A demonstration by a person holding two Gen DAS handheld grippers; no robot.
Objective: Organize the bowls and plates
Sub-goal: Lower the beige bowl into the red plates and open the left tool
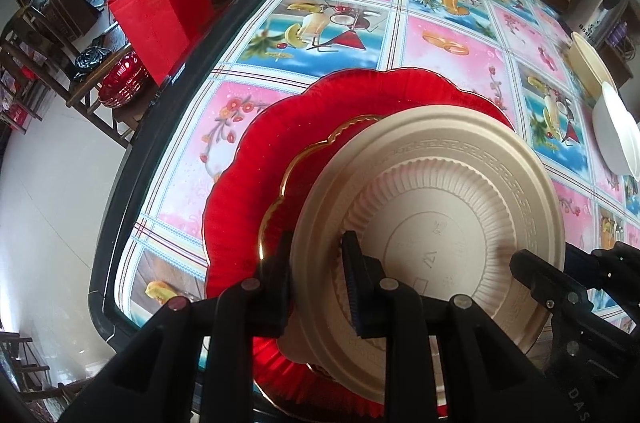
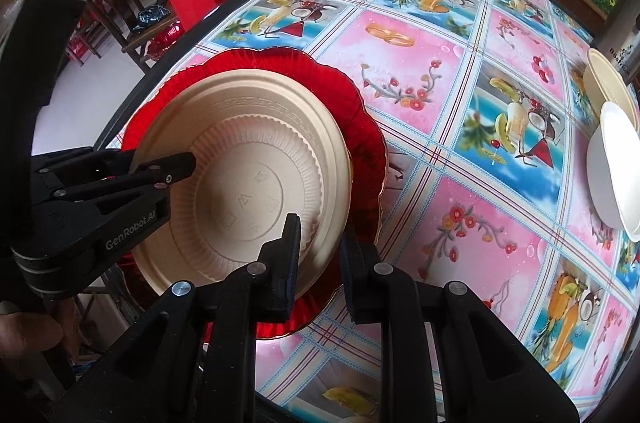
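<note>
hand-held gripper [image 1: 316, 283] over fruit-print tablecloth [image 1: 440, 35]

Bowl [image 1: 440, 223]: sat on stacked plates [image 1: 256, 151] at the desk's [image 1: 340, 35] near-left edge.
Spare bowls [image 2: 612, 143]: lay well apart, at the desk's right edge.

The cream plate [image 1: 432, 223] looks like matt moulded pulp or plastic (I cannot tell which), ribbed. The red plate [image 1: 256, 159] beneath is glossy, translucent, with a gilt edge. The worktop [image 2: 460, 183] cover seems smooth, shiny printed plastic. Both tools are matt black plastic.
</note>
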